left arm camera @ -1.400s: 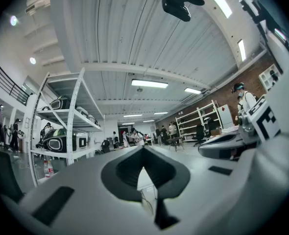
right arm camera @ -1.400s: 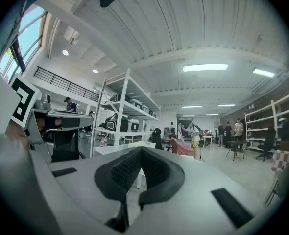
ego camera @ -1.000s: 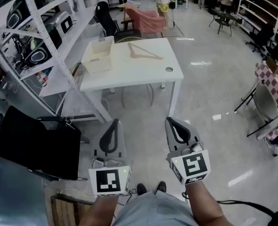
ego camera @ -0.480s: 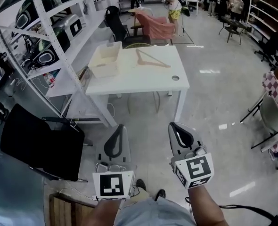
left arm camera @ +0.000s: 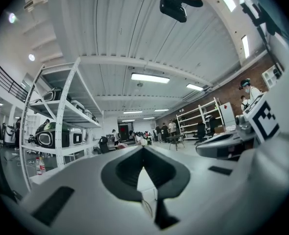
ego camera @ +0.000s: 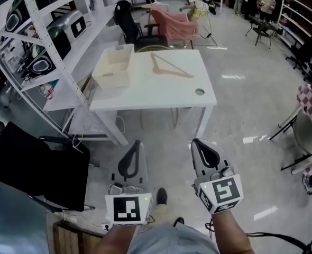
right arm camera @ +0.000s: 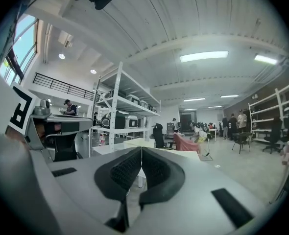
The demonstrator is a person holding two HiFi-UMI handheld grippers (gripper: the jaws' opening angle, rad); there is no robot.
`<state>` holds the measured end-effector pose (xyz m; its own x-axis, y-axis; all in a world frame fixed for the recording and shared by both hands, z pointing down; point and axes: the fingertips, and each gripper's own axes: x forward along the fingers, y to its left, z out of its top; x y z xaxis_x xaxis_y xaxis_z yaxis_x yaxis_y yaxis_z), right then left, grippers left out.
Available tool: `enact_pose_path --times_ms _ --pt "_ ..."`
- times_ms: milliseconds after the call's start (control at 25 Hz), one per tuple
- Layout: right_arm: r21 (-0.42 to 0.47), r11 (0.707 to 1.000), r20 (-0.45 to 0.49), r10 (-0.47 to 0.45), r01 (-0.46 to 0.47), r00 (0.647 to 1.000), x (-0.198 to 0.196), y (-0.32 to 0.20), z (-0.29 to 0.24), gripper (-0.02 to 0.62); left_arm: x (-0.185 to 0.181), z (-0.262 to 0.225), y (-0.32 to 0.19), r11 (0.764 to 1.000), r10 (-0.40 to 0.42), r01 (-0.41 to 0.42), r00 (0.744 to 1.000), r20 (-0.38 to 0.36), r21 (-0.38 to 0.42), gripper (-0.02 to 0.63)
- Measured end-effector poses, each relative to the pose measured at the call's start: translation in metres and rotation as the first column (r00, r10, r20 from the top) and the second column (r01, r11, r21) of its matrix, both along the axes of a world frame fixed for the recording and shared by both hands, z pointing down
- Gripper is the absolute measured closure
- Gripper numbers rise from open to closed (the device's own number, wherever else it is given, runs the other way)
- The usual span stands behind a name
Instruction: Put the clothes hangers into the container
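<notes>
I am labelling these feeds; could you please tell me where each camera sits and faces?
Head view: on the person's head, facing steeply down at the white rectangular table; forearms, left hand-held gripper and right hand-held gripper show.
Left gripper view: on the left one, level along its shut jaws; the right one shows beside.
Right gripper view: mirrored, jaws shut, left one beside.
Shared: white metal shelving.
</notes>
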<state>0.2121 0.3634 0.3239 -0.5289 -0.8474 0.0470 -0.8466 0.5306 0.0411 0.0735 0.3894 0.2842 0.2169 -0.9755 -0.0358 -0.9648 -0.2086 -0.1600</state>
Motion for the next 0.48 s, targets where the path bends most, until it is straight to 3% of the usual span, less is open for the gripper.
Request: enact_pose_path --times_ms 480 --pt "0.020 1.000 -0.011 0.005 -0.004 1.000 -0.056 -0.137 -0.014 0.583 -0.052 -0.017 -0.136 0.999 0.024 -0.024 1.000 -0.013 0.035 0.595"
